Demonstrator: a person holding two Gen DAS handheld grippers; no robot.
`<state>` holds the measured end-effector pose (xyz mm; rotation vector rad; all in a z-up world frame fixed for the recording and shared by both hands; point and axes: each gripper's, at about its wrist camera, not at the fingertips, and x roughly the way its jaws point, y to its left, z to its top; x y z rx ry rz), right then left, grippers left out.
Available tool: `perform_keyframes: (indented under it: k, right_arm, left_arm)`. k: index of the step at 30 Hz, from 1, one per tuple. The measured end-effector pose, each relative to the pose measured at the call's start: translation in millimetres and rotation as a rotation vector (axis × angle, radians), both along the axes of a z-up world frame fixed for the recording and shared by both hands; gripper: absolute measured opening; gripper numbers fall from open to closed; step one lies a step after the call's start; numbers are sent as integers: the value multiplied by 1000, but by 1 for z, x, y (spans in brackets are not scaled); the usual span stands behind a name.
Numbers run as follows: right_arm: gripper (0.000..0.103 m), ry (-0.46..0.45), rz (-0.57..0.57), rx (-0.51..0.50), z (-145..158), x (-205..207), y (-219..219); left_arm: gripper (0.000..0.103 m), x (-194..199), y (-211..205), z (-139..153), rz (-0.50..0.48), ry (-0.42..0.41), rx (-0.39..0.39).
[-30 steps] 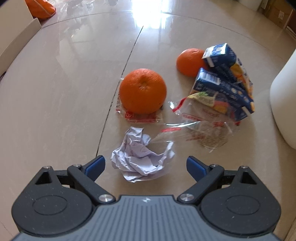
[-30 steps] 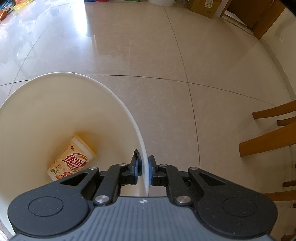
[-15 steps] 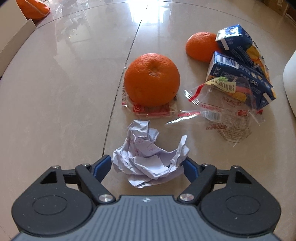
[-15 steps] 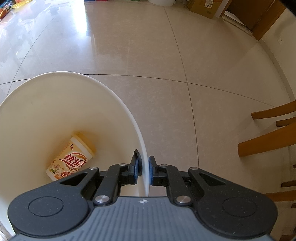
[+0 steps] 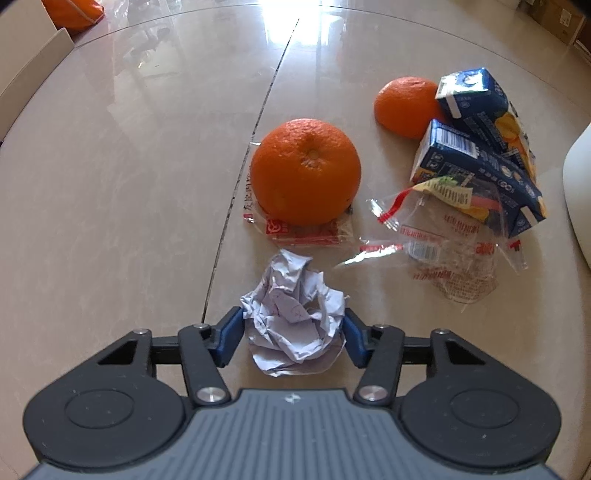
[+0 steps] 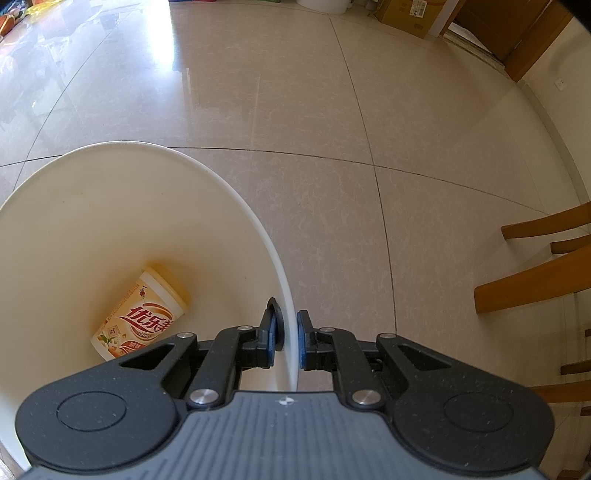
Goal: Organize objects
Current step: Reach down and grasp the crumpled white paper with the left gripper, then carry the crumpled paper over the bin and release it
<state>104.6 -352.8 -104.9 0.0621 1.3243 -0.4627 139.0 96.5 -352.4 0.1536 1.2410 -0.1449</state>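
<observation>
A crumpled ball of white paper (image 5: 291, 314) lies on the tiled floor between the blue pads of my left gripper (image 5: 293, 336). The jaws are closing and both pads press on the paper, squeezing it narrower. Beyond it a large orange (image 5: 308, 171) sits on a red-printed wrapper (image 5: 295, 232). Further right lie a smaller orange (image 5: 406, 107), two blue juice cartons (image 5: 476, 166) and a clear plastic wrapper (image 5: 443, 251). My right gripper (image 6: 287, 339) is shut on the rim of a white bin (image 6: 229, 192). A printed drink cup (image 6: 142, 321) lies on its side inside.
The white bin's side (image 5: 580, 195) shows at the right edge of the left wrist view. Wooden chair parts (image 6: 535, 288) stand right of the bin, and a cardboard box (image 6: 410, 14) sits far back. An orange bag (image 5: 74, 11) lies at the far left.
My left gripper came down around the crumpled paper and its jaws closed from wide apart onto it, compressing it. The right gripper and the bin have not moved.
</observation>
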Motion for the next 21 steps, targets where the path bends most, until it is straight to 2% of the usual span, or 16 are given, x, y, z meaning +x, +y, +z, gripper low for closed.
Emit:
perform_keyframes:
  k: [9,15,21]
  right_arm:
    - [14,-2,-2,5,1,0,-2]
    - [13,-5,-3,10,2,-1,-3]
    - [13,-7,-3,18,3,-2,-5]
  left_arm:
    - [54,-11,-14,37,19,56,20]
    - [54,-24,-33,82,-59,48,18]
    - [54,-20,-57,140,-203,22,45]
